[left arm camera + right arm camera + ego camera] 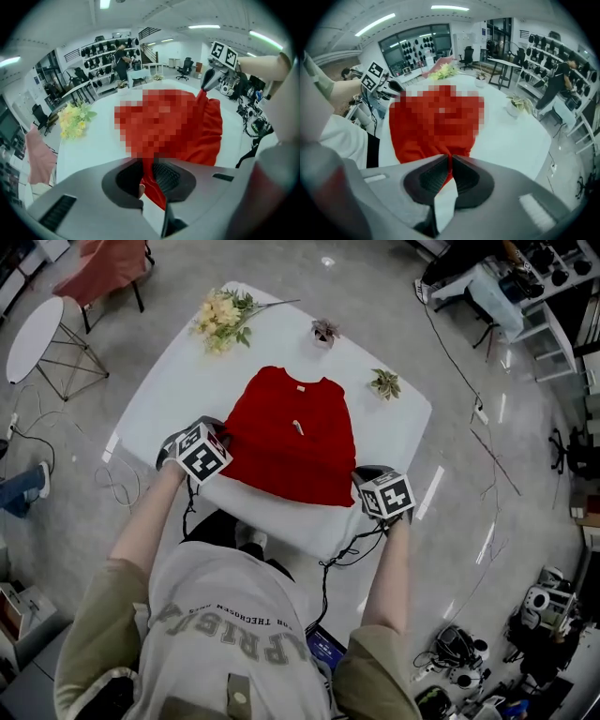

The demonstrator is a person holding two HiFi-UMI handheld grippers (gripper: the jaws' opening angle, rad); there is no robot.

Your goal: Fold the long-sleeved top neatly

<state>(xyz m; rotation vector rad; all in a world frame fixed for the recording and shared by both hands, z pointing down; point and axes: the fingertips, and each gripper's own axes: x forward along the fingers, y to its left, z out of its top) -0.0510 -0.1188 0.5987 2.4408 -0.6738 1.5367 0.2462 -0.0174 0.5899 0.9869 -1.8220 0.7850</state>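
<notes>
On the white table (394,418) the red top (291,442) lay collar-away, long axis running from the person, its near hem corners clamped by the left gripper (149,180) and right gripper (450,171), sleeves seemingly tucked.

Laid flat at centre of desk (178,390): long-sleeved top (295,432). Behind it, along far edge: flowers (220,317) at left, potted plant (325,332) at centre, second plant (385,383) at right. At the top's 2 near corners: left gripper (149,180) and right gripper (450,171), fingers on hem.
</notes>
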